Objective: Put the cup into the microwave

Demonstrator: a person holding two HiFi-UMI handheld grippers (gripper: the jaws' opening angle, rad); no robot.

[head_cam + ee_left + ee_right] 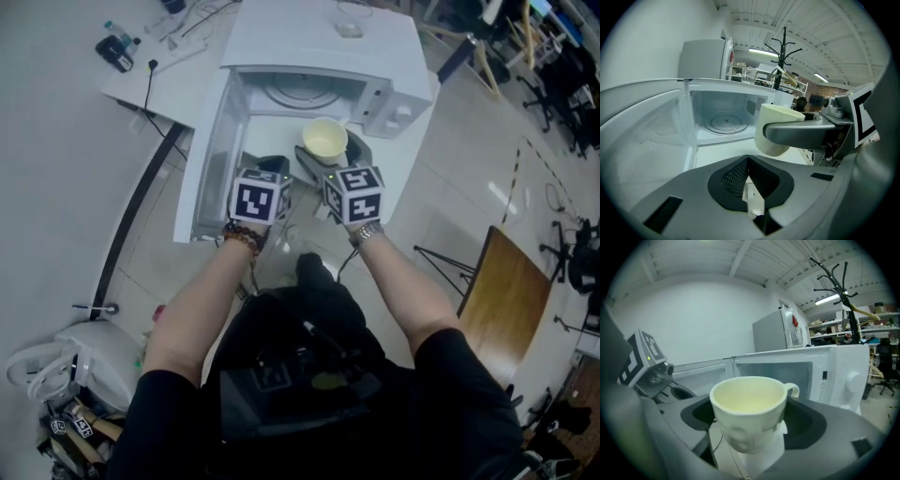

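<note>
A cream cup (324, 141) with a handle sits upright between the jaws of my right gripper (330, 152), which is shut on it. The cup (747, 413) fills the right gripper view, pads of my right gripper (752, 422) pressed on both its sides. It hangs just in front of the white microwave (319, 42), whose door (211, 159) stands swung open to the left. The glass turntable (724, 124) shows inside the bare cavity. My left gripper (273, 167) is shut on nothing, beside the cup (776, 129) on its left, its closed tips (748, 160) aimed at the cavity.
A white desk (150, 80) with black gadgets and cables stands at the back left. A wooden board (502, 281) lies at the right, a white bag (75, 361) at the lower left. Office chairs (562, 75) stand at the far right. A grey fridge (776, 331) rises behind the microwave.
</note>
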